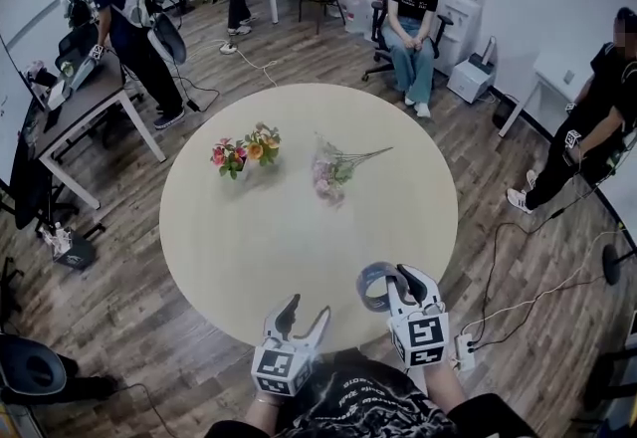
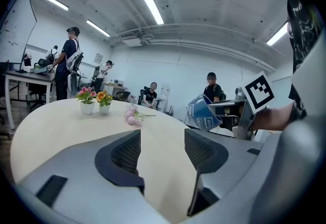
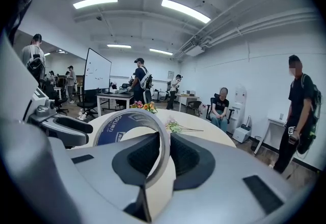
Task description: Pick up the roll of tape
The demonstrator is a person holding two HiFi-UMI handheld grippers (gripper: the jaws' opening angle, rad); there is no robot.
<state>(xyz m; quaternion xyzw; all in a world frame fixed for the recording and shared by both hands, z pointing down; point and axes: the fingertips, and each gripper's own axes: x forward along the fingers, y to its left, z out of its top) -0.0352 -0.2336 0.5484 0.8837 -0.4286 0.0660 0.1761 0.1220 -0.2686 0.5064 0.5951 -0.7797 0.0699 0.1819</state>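
Right gripper (image 3: 162, 157): jaws closed on the roll of tape (image 3: 118, 131), one pad inside the ring and one outside, pinching the band edge-on; the roll stands upright in the grip, its blue inner face turned toward the left gripper's side

Location of roll: at the near edge of the round table (image 1: 299, 227) in the head view, carried by the right gripper and apparently clear of the tabletop, not resting on it

Left gripper (image 2: 162, 149): jaws spread, nothing between them, bare tabletop showing through the gap; held low beside the right one, close to the person's body

Step in hand: grasp made and the roll looks lifted, so the pick-up reads as essentially complete

Next move calls for: a steady pinch, since the hold is on a thin band only and the roll could pivot or slip; the left gripper does not seem needed

Containers: two small white pots (image 2: 87, 108) side by side on the far left part of the table, each holding a posy of pink and orange flowers

Uncontained: a loose bunch of pale pink flowers (image 1: 328, 175) lying flat on the tabletop, near the pots but apart from them
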